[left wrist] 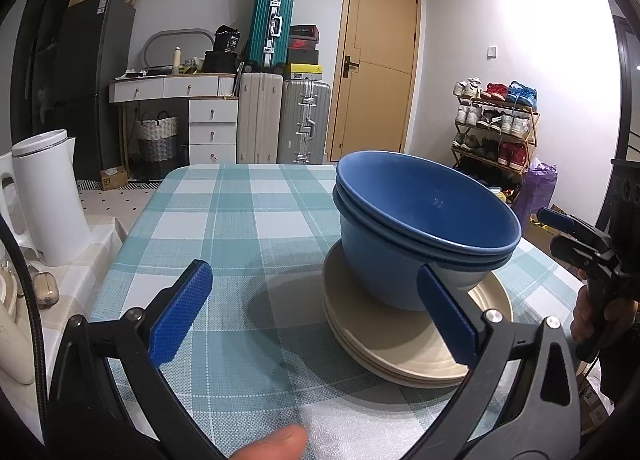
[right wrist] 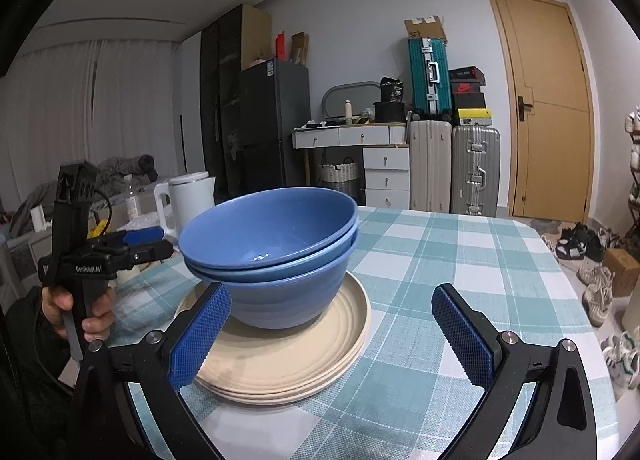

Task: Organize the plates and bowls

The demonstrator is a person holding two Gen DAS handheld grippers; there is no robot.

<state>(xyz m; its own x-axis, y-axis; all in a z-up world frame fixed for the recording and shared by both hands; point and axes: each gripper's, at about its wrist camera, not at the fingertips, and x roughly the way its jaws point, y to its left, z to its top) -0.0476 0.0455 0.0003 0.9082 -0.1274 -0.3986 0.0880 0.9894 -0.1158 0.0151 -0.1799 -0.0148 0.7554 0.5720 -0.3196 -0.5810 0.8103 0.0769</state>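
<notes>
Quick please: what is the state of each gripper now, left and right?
Left gripper: open, holding nothing, beside the blue bowls and beige plates.
Right gripper: open, holding nothing.

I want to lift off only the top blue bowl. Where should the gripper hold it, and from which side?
Grip the top blue bowl by its thin rim, one finger inside and one outside. It sits nested and tilted, its rim raised clear toward the right gripper, so come from that side, probably.
</notes>
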